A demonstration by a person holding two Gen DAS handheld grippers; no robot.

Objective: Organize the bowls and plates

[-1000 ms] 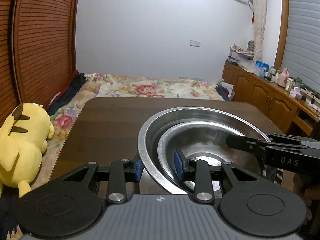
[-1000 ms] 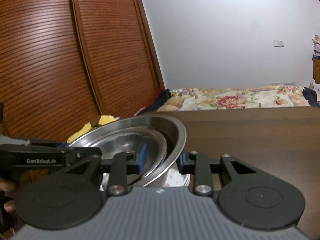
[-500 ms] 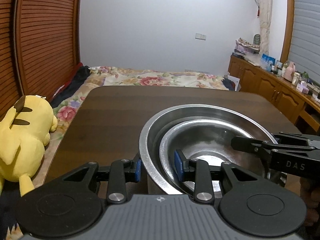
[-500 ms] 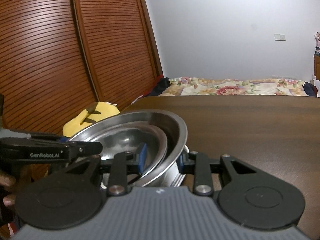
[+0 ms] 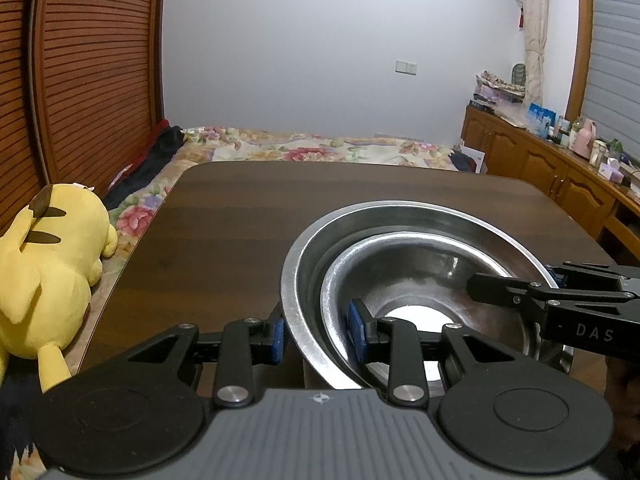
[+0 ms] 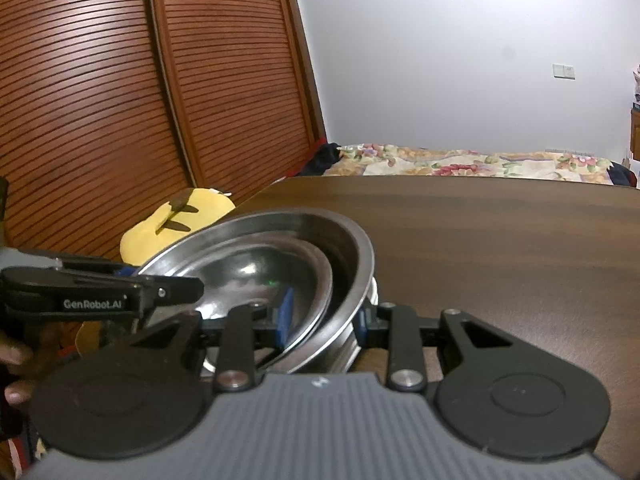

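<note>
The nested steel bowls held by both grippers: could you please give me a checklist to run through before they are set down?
1. Left gripper clamps the rims of the large steel outer bowl and the smaller steel inner bowl: ok.
2. Right gripper clamps both rims on the opposite side: ok.
3. Inner bowl seated centrally: not ok, it sits off-centre, toward the grippers.
4. Dark wooden table ahead free of objects: ok.
5. Stack's base resting on the table: cannot tell, hidden by the grippers.
6. Yellow plush toy clear of the table: ok, it lies beside it.
</note>
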